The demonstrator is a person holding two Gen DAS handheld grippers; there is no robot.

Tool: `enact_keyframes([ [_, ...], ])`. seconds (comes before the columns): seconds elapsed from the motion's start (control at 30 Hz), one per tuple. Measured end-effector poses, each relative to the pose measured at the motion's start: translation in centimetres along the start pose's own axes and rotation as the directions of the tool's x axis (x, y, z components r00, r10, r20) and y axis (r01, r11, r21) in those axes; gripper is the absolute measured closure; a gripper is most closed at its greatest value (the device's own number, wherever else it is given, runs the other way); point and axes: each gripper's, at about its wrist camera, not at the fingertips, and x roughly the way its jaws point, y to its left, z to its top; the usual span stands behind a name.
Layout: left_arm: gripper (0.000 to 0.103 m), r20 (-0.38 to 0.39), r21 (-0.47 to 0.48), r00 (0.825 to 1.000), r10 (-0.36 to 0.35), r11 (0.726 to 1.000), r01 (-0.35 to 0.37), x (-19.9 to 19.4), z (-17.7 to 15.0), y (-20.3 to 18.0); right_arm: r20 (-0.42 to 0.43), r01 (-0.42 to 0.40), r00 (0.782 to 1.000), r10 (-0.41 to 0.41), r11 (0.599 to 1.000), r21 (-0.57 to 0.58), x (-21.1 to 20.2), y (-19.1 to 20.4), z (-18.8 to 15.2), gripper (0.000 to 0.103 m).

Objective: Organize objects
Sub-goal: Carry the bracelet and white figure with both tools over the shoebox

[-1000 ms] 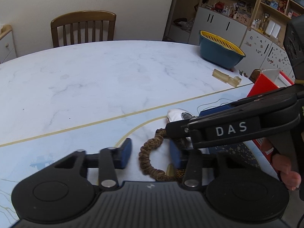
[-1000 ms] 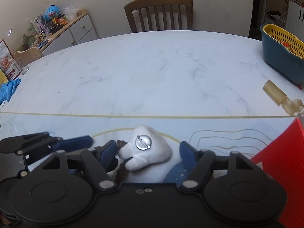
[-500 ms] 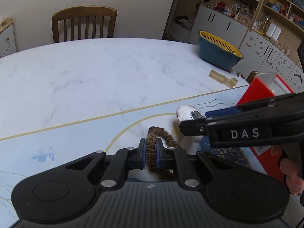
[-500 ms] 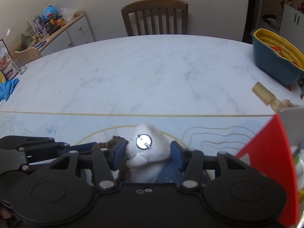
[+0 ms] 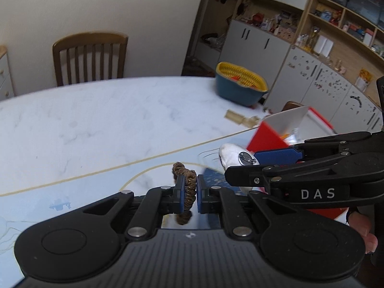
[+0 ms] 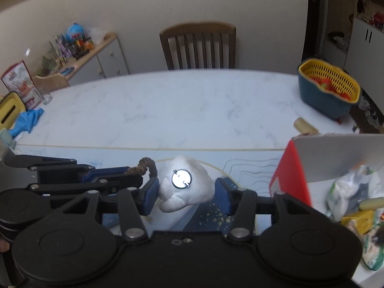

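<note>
A brown scrunchie [image 5: 186,189] is clamped between the blue pads of the left gripper [image 5: 188,193], its loop flattened so that the long axis runs along the fingers, one end poking out ahead of the tips and the other hanging behind them. A white plush toy [image 6: 186,184] with a round metal disc on it is pinched between the fingers of the right gripper [image 6: 187,195], its rounded end pointing away from the camera. Both things are held above the table [image 6: 180,110], over a pale blue mat [image 5: 84,192] with gold lines. To the right an open red box [image 6: 291,175] with packets inside is seen. Farther off, a blue basket [image 6: 324,98] with a yellow liner stands near the table edge. A wooden chair [image 6: 198,45] is set against the far wall, and shelves and cabinets [image 5: 312,48] line the room.
</note>
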Motion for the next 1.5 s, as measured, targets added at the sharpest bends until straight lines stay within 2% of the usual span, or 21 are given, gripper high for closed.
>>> enact_keyframes([
  [0.37, 0.094, 0.058, 0.102, 0.997, -0.059, 0.993, 0.053, -4.6, 1.8, -6.3, 0.087, 0.0, 0.996, 0.002, 1.0, -0.022, -7.6, -1.9, -1.1, 0.053],
  [0.7, 0.094, 0.061, 0.156, 0.994, -0.087, 0.985, 0.077, -5.3, 2.9, -11.7, 0.13, 0.014, 0.991, -0.011, 1.0, -0.021, -12.1, -6.4, -3.2, 0.053],
  [1.13, 0.094, 0.038, 0.194, 0.994, -0.104, 0.976, 0.095, -1.7, 3.9, -19.2, 0.157, 0.058, 0.986, -0.061, 0.998, 0.029, -15.4, -15.1, -5.4, 0.053],
  [1.5, 0.094, -0.033, 0.206, 0.993, -0.113, 0.971, 0.118, 3.8, 4.3, -24.2, 0.132, 0.118, 0.984, -0.121, 0.992, 0.032, -15.0, -22.3, -6.0, 0.053],
])
